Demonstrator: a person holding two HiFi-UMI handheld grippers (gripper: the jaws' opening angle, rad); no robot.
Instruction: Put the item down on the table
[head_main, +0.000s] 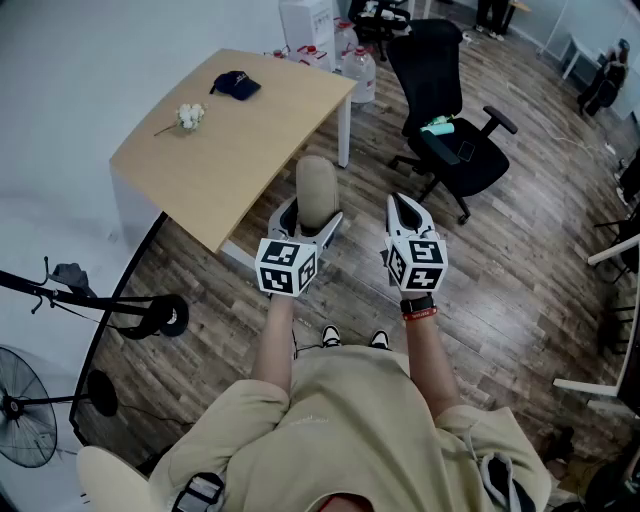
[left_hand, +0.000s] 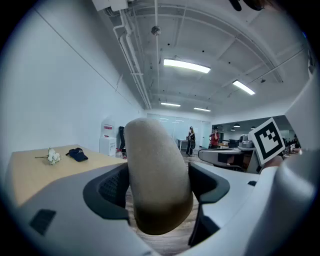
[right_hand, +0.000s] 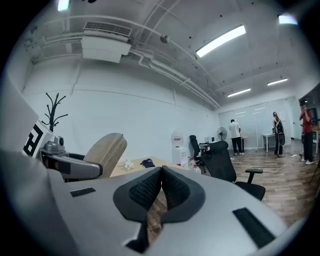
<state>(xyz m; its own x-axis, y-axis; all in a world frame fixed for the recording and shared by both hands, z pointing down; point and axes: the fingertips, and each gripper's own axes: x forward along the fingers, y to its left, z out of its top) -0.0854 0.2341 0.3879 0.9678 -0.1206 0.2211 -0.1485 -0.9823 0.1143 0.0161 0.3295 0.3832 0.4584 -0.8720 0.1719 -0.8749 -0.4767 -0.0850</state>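
Observation:
A beige, rounded, oblong padded item (head_main: 316, 188) stands upright between the jaws of my left gripper (head_main: 313, 214), which is shut on its lower part; up close, the item (left_hand: 154, 170) fills the space between both dark pads (left_hand: 112, 187). It is held in the air above the wood floor, just short of the near corner of the light wooden table (head_main: 262, 150). My right gripper (head_main: 405, 203) is level beside it to the right, jaws shut with nothing between them (right_hand: 161, 175). The right gripper view shows the item (right_hand: 106, 149) to its left.
On the table lie a dark cap (head_main: 236, 85) and a small white flower sprig (head_main: 188, 116). A black office chair (head_main: 452, 130) stands right of the table, water bottles (head_main: 359, 68) behind it. A fan (head_main: 22, 408) and a stand base (head_main: 160, 315) are at the left.

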